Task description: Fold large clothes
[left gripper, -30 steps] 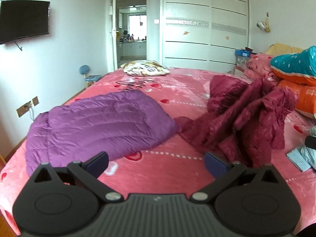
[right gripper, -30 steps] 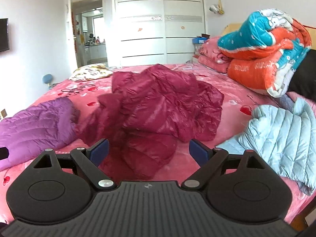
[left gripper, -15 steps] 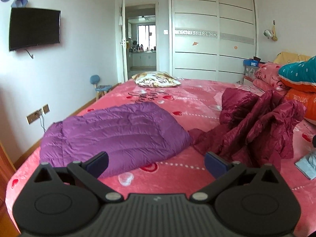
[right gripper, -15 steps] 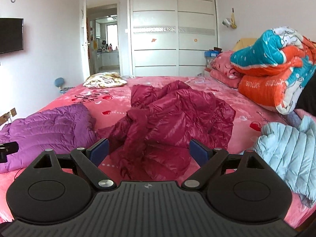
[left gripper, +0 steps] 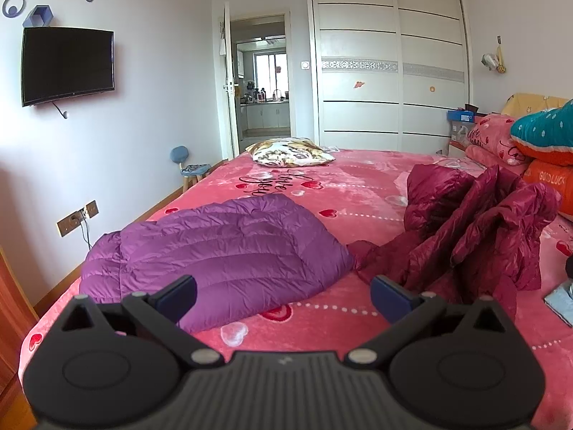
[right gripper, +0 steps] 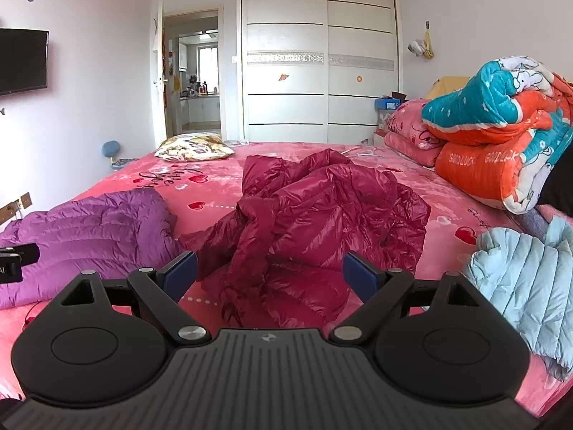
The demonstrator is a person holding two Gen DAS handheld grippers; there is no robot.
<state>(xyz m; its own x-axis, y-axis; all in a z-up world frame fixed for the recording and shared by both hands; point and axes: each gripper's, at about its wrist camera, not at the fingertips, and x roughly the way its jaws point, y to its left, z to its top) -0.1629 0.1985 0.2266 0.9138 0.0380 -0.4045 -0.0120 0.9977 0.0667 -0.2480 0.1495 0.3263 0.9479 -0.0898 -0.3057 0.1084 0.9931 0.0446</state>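
Observation:
A crumpled dark red down jacket [right gripper: 322, 215] lies in a heap in the middle of the pink bed [right gripper: 215, 193]; it also shows at the right of the left wrist view [left gripper: 476, 229]. A purple down jacket [left gripper: 222, 251] lies folded flat on the bed's left side [right gripper: 89, 229]. A light blue down jacket [right gripper: 526, 279] rests at the bed's right edge. My left gripper [left gripper: 283, 299] is open above the near edge, empty, between the purple and red jackets. My right gripper [right gripper: 268, 274] is open and empty, held short of the red jacket's near hem.
Folded orange and teal quilts [right gripper: 501, 136] and pink pillows [right gripper: 412, 129] are stacked at the right. A patterned cushion [left gripper: 292, 150] sits at the bed's far end, before a white wardrobe [left gripper: 390, 68] and an open doorway [left gripper: 261, 79]. A TV [left gripper: 68, 64] hangs on the left wall.
Both grippers have drawn back and risen from the bed, so the jackets look smaller and lower. Both stayed open. The clothes have not moved.

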